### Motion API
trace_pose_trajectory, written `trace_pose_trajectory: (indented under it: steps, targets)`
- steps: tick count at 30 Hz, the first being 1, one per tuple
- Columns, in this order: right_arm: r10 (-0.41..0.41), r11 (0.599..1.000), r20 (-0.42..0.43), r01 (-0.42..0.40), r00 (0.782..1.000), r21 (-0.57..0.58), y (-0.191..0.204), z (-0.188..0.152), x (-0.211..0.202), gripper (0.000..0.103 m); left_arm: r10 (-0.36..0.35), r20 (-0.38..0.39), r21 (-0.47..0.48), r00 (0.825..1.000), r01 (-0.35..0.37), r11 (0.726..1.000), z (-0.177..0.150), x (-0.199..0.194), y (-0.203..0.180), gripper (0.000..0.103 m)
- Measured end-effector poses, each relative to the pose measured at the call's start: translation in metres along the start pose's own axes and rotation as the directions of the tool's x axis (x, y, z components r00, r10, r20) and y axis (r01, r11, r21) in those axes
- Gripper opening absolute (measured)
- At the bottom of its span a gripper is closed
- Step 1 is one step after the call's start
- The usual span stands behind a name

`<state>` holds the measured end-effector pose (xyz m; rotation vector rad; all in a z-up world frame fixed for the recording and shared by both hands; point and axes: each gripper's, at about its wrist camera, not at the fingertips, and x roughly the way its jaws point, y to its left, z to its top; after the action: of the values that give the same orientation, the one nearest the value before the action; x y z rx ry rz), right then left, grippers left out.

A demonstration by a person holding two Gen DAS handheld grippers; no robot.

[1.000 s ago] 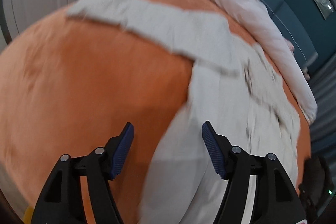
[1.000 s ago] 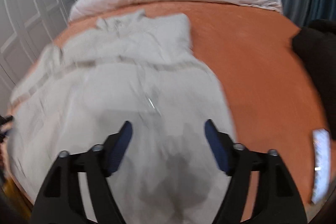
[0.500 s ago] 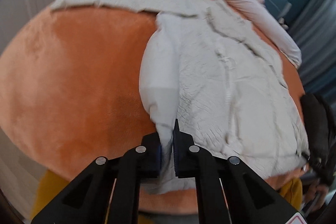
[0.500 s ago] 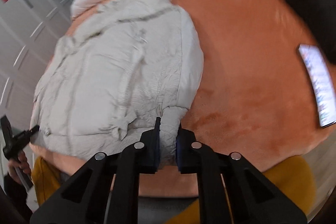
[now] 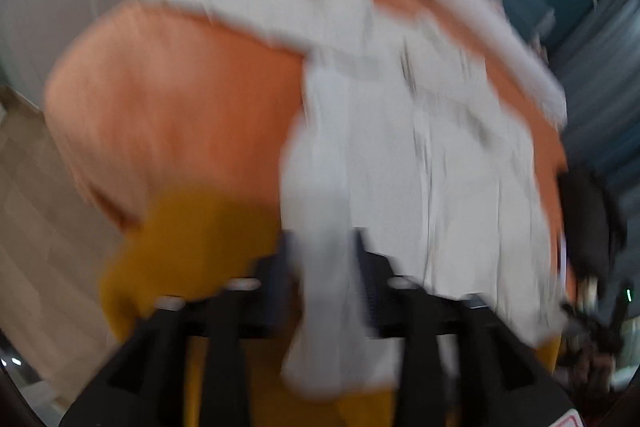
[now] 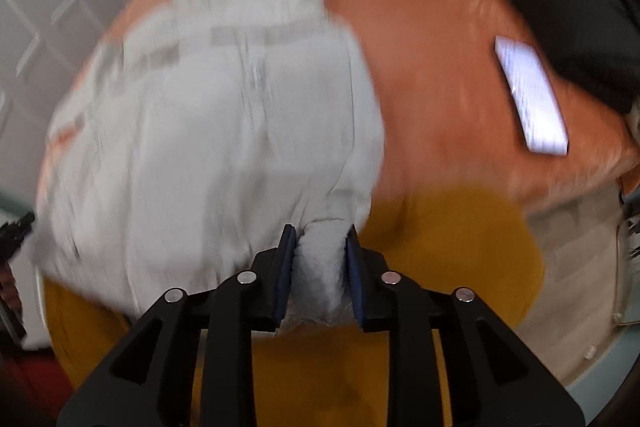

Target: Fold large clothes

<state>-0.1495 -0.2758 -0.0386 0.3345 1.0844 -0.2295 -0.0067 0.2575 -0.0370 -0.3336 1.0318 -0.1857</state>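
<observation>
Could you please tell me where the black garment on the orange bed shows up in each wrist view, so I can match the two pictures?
Left wrist: black garment at the far right edge, blurred.
Right wrist: black garment at the upper right, beside the lit phone.
Shared landmark: the white jacket, spread on the orange blanket.

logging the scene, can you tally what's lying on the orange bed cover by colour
white or light grey: 2, the garment gripped at its hem by both the right gripper and the left gripper, and the lit phone
black: 1, the dark bundle beside the phone
total: 3 on the orange cover
</observation>
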Motion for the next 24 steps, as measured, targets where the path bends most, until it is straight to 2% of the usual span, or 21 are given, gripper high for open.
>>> trace_pose_trajectory:
  steps: [2, 4, 5, 7, 9, 11, 13, 14, 16, 17, 18, 19, 20, 22, 24]
  targets:
    - [0.009, 1.000, 0.087, -0.008, 0.996, -0.020, 0.017, 0.033, 0.001, 0.036, 0.023, 0.152, -0.059, 0.988, -0.015, 0.998, 0.039, -0.002, 0.008, 0.066]
    - [0.023, 0.998, 0.166, -0.013, 0.986, -0.059, 0.045, 0.077, 0.012, 0.041, 0.032, 0.208, -0.123, 0.978, -0.006, 0.992, 0.072, 0.008, 0.018, 0.068]
    - [0.068, 0.995, 0.194, -0.053, 0.979, -0.083, 0.065, 0.103, 0.023, 0.041, 0.038, 0.224, -0.159, 0.974, -0.002, 0.987, 0.090, 0.017, 0.024, 0.068]
    - [0.117, 0.988, 0.217, -0.091, 0.969, -0.124, 0.101, 0.127, 0.041, 0.047, 0.023, 0.233, -0.207, 0.972, 0.027, 0.978, 0.122, 0.043, 0.032, 0.068]
    - [0.150, 0.976, 0.212, -0.110, 0.966, -0.190, 0.141, 0.151, 0.069, 0.051, 0.042, 0.226, -0.231, 0.973, 0.012, 0.973, 0.148, 0.070, 0.042, 0.068]
    - [0.208, 0.959, 0.156, -0.170, 0.966, -0.227, 0.183, 0.174, 0.107, 0.052, 0.112, 0.197, -0.266, 0.974, -0.057, 0.962, 0.168, 0.093, 0.058, 0.068]
    - [0.225, 0.953, 0.100, -0.198, 0.969, -0.228, 0.211, 0.182, 0.136, 0.053, 0.130, 0.178, -0.299, 0.975, -0.072, 0.952, 0.186, 0.114, 0.079, 0.068]
    - [0.233, 0.949, 0.073, -0.210, 0.970, -0.235, 0.223, 0.185, 0.150, 0.053, 0.165, 0.166, -0.324, 0.972, -0.104, 0.940, 0.192, 0.122, 0.089, 0.068]
    - [0.198, 0.941, 0.027, -0.183, 0.980, -0.284, 0.250, 0.188, 0.182, 0.053, 0.194, 0.151, -0.393, 0.969, -0.122, 0.912, 0.201, 0.140, 0.114, 0.068]
    - [0.159, 0.936, 0.003, -0.149, 0.987, -0.319, 0.261, 0.188, 0.201, 0.050, 0.196, 0.137, -0.433, 0.971, -0.120, 0.893, 0.204, 0.146, 0.127, 0.068]
    - [0.117, 0.930, 0.002, -0.109, 0.993, -0.350, 0.266, 0.186, 0.213, 0.036, 0.174, 0.131, -0.483, 0.976, -0.091, 0.871, 0.207, 0.153, 0.143, 0.068]
    - [0.096, 0.923, 0.007, -0.086, 0.995, -0.376, 0.273, 0.189, 0.224, 0.017, 0.177, 0.123, -0.523, 0.976, -0.087, 0.848, 0.209, 0.158, 0.155, 0.068]
    - [0.083, 0.922, 0.019, -0.070, 0.996, -0.380, 0.278, 0.195, 0.226, 0.007, 0.178, 0.126, -0.544, 0.976, -0.082, 0.835, 0.210, 0.160, 0.162, 0.068]
    - [0.107, 0.937, 0.076, -0.075, 0.991, -0.342, 0.279, 0.210, 0.214, 0.003, 0.173, 0.154, -0.564, 0.973, -0.058, 0.824, 0.215, 0.161, 0.173, 0.068]
    - [0.116, 0.950, 0.150, -0.065, 0.982, -0.307, 0.282, 0.225, 0.203, 0.003, 0.179, 0.175, -0.554, 0.968, -0.053, 0.831, 0.226, 0.162, 0.178, 0.068]
